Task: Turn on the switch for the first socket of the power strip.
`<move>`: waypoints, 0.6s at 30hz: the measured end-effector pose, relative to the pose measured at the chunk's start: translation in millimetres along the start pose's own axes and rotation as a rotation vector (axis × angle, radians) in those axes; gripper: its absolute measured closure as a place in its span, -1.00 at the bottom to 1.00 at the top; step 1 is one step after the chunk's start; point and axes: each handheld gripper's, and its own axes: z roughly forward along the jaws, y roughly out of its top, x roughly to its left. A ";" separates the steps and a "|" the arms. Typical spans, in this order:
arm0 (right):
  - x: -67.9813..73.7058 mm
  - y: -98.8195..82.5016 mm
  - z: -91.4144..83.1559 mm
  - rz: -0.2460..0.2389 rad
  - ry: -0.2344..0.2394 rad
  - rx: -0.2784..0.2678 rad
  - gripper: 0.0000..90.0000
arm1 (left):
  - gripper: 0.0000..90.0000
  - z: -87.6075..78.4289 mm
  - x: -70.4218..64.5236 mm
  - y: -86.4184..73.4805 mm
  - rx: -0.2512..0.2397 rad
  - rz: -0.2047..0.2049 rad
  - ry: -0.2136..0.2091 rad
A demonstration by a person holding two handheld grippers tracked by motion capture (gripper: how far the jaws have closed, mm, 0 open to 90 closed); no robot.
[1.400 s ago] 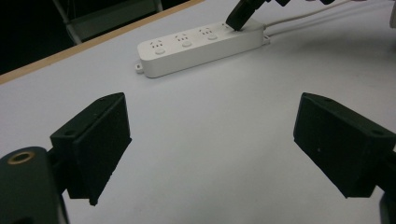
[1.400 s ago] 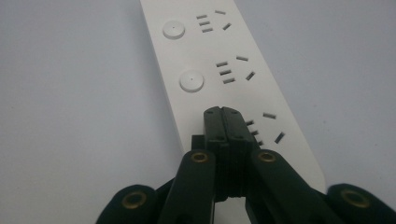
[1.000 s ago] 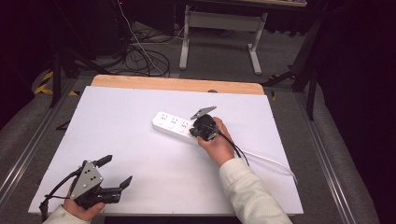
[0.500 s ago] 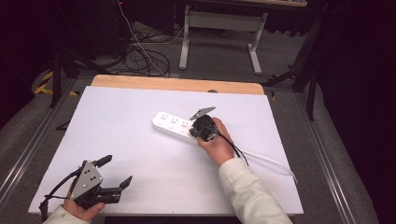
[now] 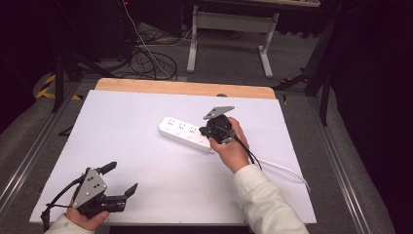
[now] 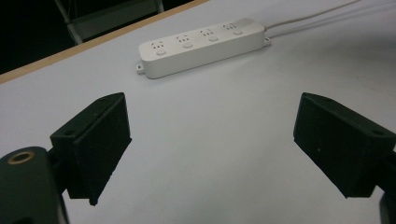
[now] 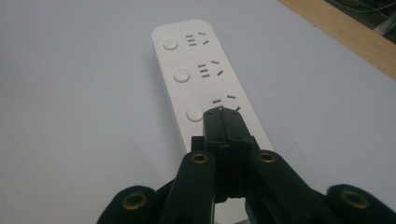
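Right gripper, jaws clenched empty, sits over the power strip; I'd press that button gently, straight down, while the left gripper gapes idle.

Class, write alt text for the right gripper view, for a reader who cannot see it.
The right gripper, its two black jaws shut together, points down at a white power strip lying on a white table. The tips sit over the third socket, beside its round button; contact cannot be told.
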 end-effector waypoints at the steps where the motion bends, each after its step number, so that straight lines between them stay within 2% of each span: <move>1: 1.4 0.9 -1.9 0.000 0.003 -0.006 1.00 | -0.75 0.3 0.0 0.1 -0.001 0.001 0.000; 6: 6.7 4.2 -10.5 -0.022 0.008 -0.026 1.00 | -0.75 0.4 0.3 -0.1 0.000 -0.003 0.003; 18: 7.1 7.0 -19.3 -0.026 0.002 -0.044 1.00 | -0.75 0.2 0.3 -0.2 0.000 -0.003 0.005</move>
